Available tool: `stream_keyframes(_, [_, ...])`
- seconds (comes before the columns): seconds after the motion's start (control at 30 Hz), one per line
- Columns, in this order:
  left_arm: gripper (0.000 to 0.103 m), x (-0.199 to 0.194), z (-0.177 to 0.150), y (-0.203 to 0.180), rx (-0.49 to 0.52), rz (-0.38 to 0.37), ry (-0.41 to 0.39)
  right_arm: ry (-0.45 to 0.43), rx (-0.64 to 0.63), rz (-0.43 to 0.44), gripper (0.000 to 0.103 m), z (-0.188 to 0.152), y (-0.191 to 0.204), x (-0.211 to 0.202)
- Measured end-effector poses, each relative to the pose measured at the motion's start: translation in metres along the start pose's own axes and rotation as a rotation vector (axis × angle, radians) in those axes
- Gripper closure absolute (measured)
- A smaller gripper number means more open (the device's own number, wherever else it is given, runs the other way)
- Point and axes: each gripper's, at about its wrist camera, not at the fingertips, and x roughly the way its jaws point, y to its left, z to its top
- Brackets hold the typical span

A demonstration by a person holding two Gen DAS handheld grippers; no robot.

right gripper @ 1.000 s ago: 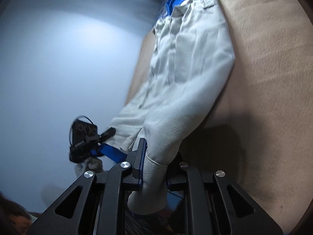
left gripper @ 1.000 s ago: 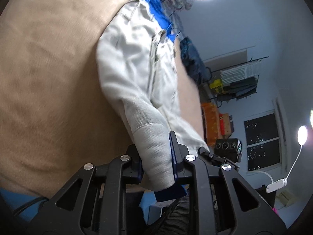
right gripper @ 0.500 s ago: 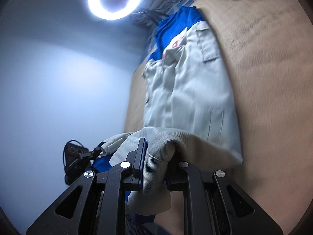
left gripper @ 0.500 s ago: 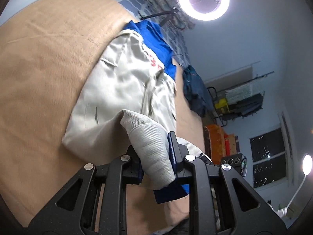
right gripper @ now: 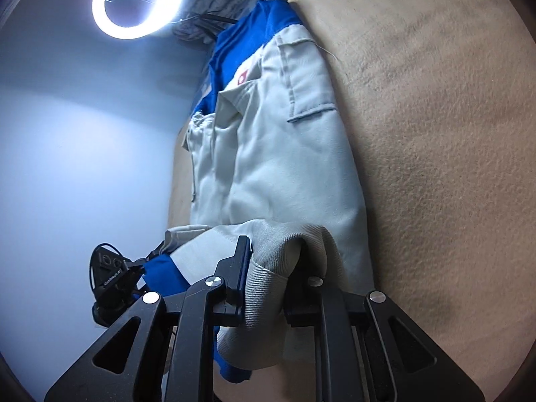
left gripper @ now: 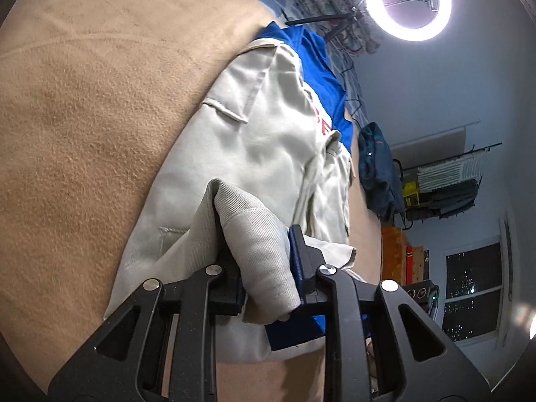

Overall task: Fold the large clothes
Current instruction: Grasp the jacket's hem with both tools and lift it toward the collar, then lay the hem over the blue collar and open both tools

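Both sleeve cuffs (left gripper: 264, 261) have swung over the jacket (right gripper: 284, 167), pinched between jaws.

Both wrist views close, share jacket (left gripper: 268, 140).

ring light (left gripper: 407, 2) lit, on a stand at the far end | tan blanket (left gripper: 83, 107) covering the surface | dark blue garment (left gripper: 377, 171) heaped at the blanket's edge | rack (left gripper: 445, 181) with folded items against the wall | orange box (left gripper: 395, 254) below the rack | dark window (left gripper: 475, 288)
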Motion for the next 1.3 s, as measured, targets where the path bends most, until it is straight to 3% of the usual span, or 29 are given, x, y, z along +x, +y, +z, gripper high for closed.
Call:
stream_keyframes(0.1, [0.075, 0.001, 0.003, 0.002, -0.016, -0.003, 0.010, 0.020, -0.003, 0.008, 0.081, 0.003, 0.001, 0.001])
stream_keyframes(0.33, [0.054, -0.007, 0.011, -0.012, 0.018, -0.029, 0.030, 0.010, 0.001, 0.086, 0.040, 0.006, 0.008, -0.013])
stream_keyframes(0.47, [0.053, -0.015, 0.013, -0.020, 0.041, -0.043, 0.033, -0.018, -0.011, 0.105, 0.034, 0.010, 0.015, -0.028])
stream_keyframes(0.7, [0.047, -0.034, 0.019, -0.016, 0.015, -0.125, 0.012, -0.075, -0.182, 0.112, 0.034, -0.005, 0.040, -0.064])
stream_keyframes(0.83, [0.045, -0.057, 0.021, -0.016, 0.037, -0.137, -0.055, -0.044, -0.388, -0.001, 0.037, -0.028, 0.066, -0.054])
stream_keyframes(0.93, [0.045, -0.070, 0.012, -0.024, 0.139, -0.084, -0.095, -0.019, -0.508, -0.074, 0.050, -0.044, 0.081, -0.034])
stream_keyframes(1.03, [0.046, -0.065, -0.001, -0.038, 0.287, 0.003, -0.090, -0.034, -0.585, -0.156, 0.055, -0.050, 0.086, -0.013])
stream_keyframes(1.07, [0.051, -0.058, -0.004, -0.042, 0.333, 0.042, -0.079, -0.048, -0.612, -0.190, 0.055, -0.050, 0.087, -0.006])
stream_keyframes(1.13, [0.059, -0.041, -0.005, -0.044, 0.369, 0.100, -0.062, -0.070, -0.663, -0.260, 0.057, -0.049, 0.090, 0.005])
stream_keyframes(1.3, [0.062, -0.003, 0.003, -0.042, 0.438, 0.250, -0.088, -0.105, -0.696, -0.382, 0.059, -0.033, 0.088, 0.024])
